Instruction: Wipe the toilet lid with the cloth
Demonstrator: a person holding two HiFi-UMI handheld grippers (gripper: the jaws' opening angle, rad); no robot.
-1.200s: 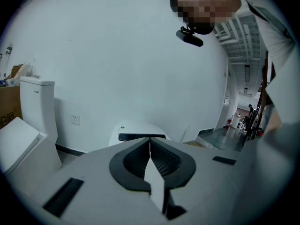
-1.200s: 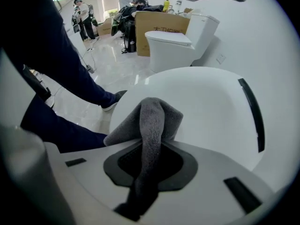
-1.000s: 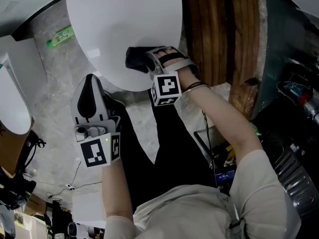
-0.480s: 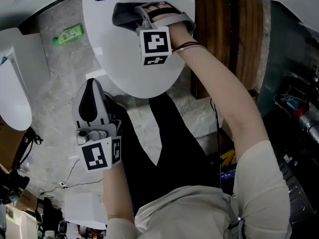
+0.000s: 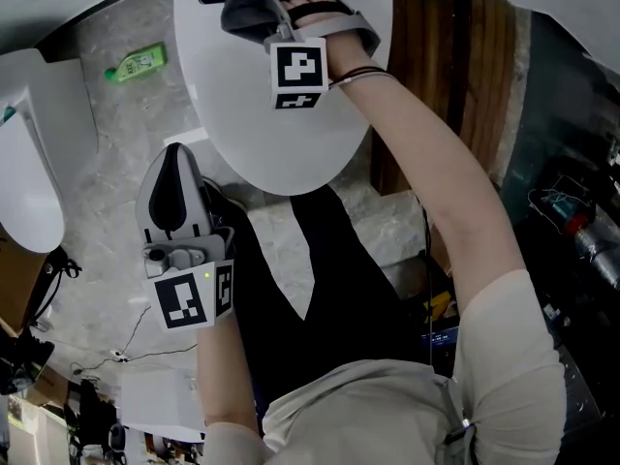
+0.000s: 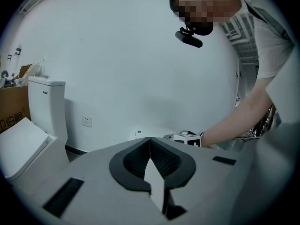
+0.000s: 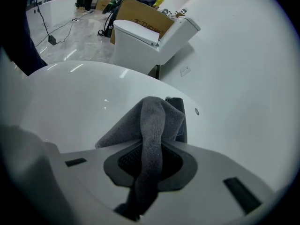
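At the frame's top, the right gripper (image 5: 274, 15) is clamping the grey cloth (image 5: 242, 13) in its fingers on the toilet lid (image 5: 291, 139); lower left, the left gripper (image 5: 178, 158) is hovering, fingers closed and empty.

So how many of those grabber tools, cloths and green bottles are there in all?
Grippers: 2, the left gripper shut on nothing and the right gripper clamped on fabric
cloth: 1
green bottle: 1
Total: 4
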